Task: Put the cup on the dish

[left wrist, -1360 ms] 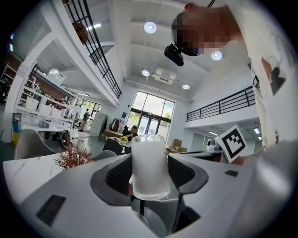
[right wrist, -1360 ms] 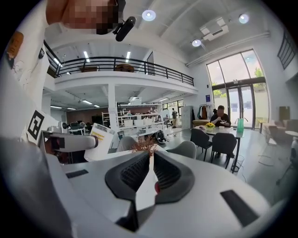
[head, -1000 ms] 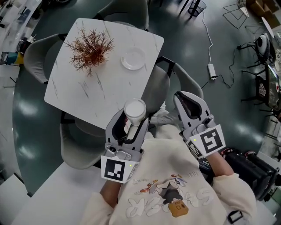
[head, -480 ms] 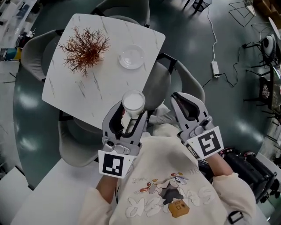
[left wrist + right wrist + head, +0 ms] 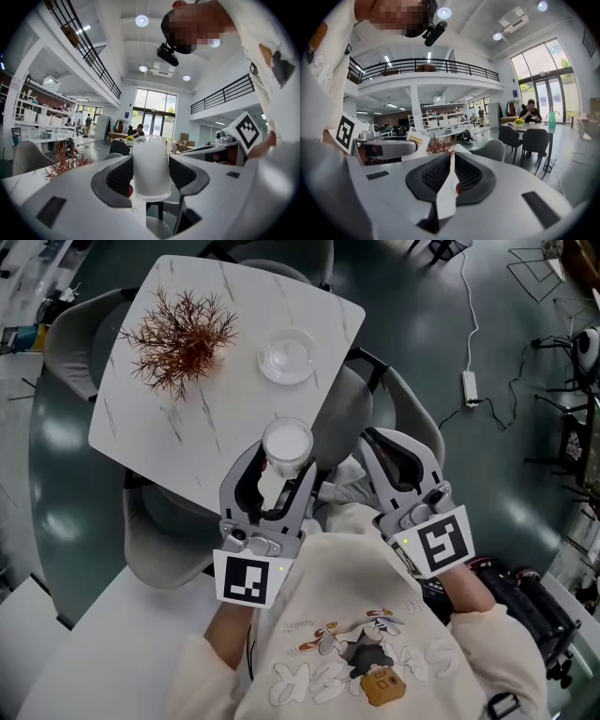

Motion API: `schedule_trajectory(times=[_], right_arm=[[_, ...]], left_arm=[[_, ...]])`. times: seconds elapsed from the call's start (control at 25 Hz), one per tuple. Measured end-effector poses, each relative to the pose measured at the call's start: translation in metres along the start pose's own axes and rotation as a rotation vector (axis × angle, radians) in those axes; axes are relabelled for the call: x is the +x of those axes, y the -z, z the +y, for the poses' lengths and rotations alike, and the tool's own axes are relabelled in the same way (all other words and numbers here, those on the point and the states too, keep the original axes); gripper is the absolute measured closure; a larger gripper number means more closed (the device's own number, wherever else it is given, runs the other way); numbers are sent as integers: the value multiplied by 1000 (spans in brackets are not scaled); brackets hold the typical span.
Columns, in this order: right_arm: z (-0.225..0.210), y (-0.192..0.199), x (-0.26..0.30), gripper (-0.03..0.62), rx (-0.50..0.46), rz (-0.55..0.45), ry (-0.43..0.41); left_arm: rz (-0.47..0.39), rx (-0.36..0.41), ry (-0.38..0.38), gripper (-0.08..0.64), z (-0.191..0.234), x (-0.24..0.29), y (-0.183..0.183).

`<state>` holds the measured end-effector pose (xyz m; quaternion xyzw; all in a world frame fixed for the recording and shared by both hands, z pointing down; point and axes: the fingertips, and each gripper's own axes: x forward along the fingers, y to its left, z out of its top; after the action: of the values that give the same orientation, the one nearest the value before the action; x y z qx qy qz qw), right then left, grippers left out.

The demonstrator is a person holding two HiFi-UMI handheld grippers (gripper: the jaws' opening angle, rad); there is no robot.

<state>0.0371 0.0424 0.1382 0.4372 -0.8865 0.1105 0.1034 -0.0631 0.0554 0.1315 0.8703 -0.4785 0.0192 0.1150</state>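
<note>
The left gripper (image 5: 278,474) clamps the white cup (image 5: 287,442) upright, about over the table's (image 5: 187,442) near right corner. The right gripper (image 5: 398,460) is closed and empty. Carry the cup level to the seemingly bare dish (image 5: 287,355) by the far right edge, then lower it centred.

The frosted white cup (image 5: 287,448) stood upright, clamped in the left gripper (image 5: 279,474), well apart from the small round dish (image 5: 288,356), seemingly clear glass, on the table (image 5: 187,437).

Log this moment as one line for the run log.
left gripper: shut on cup, upright | right gripper: shut, empty | dish: empty, on table | cup: not yet on dish
</note>
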Motion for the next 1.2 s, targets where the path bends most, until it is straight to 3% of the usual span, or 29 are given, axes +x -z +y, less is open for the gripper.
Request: schedule_trajectory(times=[0.24,0.6,0.92,1.2], right_arm=[[-9,7,18,561,3,6,-12],[-6,18,43,561,32,26,-80],[-10,28,65,561,38,43,-117],[-14,43,93,561,45,68,-172]], left_arm=[[-2,62,-12,314,11,13,14],[-17,71,-35,314,18,23,28],[-75,139,-109,318,38,39,38],[-67,159,-143,318,58,62,63]])
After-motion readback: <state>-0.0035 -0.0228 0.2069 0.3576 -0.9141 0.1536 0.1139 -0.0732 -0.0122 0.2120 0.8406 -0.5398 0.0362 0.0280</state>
